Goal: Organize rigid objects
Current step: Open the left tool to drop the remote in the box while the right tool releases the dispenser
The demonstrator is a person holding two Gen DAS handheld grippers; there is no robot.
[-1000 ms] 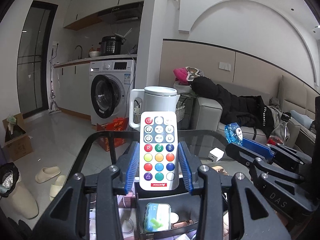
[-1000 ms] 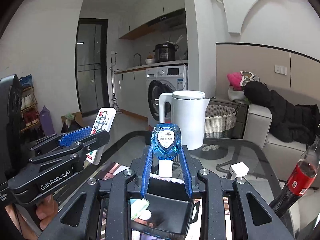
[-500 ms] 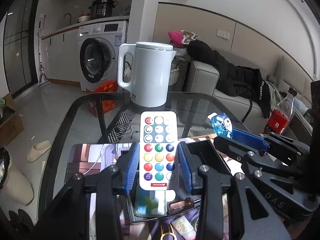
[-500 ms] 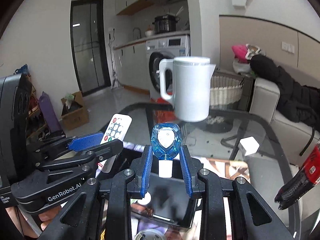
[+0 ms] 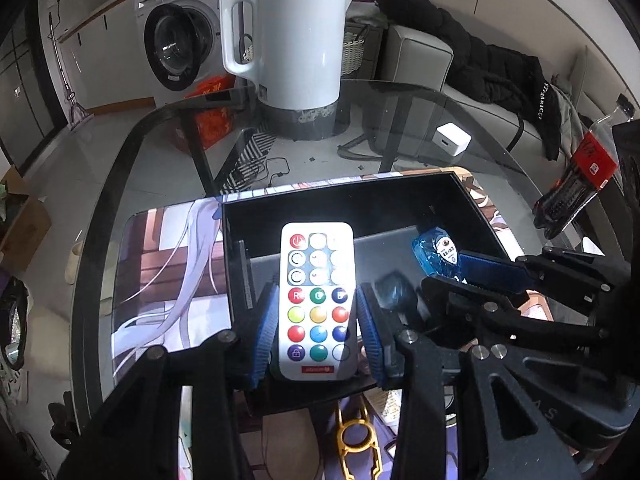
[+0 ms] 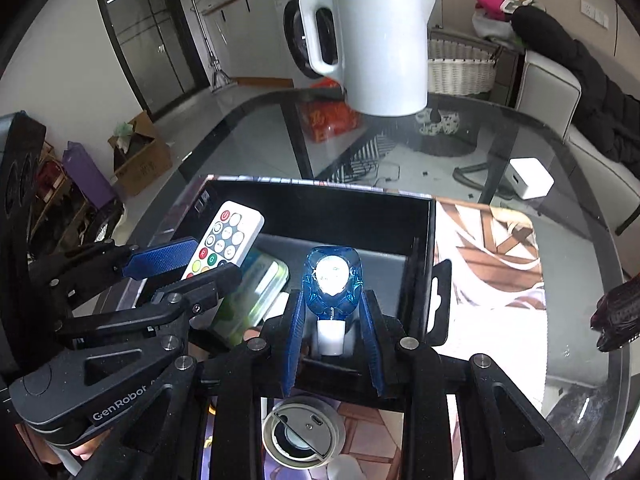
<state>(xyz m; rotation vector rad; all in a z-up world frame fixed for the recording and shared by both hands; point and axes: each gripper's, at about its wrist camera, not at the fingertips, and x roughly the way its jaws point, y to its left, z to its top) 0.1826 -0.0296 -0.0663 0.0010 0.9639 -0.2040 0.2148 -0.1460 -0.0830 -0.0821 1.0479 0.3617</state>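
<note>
Two tongs hang over the same black box [image 5: 400, 196], each carrying one thing for it. The left tongs [image 5: 318, 330] are closed on a white remote [image 5: 318, 300], their blue pads pressing its long edges near the lower half, so the button face points up at the camera and the top end juts forward over the box's interior. The right tongs [image 6: 332, 332] are clamped around a small blue bottle [image 6: 332, 280], gripped low by its body with the white cap [image 6: 331, 336] toward the wrist; that hold probably keeps the faceted body from twisting.

The box sits on a printed mat [image 5: 168, 264] on the glass tabletop [image 5: 400, 120], and a green case [image 6: 256, 292] already lies inside it, beneath the left tongs. A white kettle [image 5: 296, 48] stands farther back, a small white adapter [image 5: 452, 139] to its right, and a red-labelled soda bottle [image 5: 580, 176] near the right edge.

Both items appear to hover above the box floor rather than rest on it, so the likely step is lowering and releasing them side by side, with the remote needing room beside the case.
</note>
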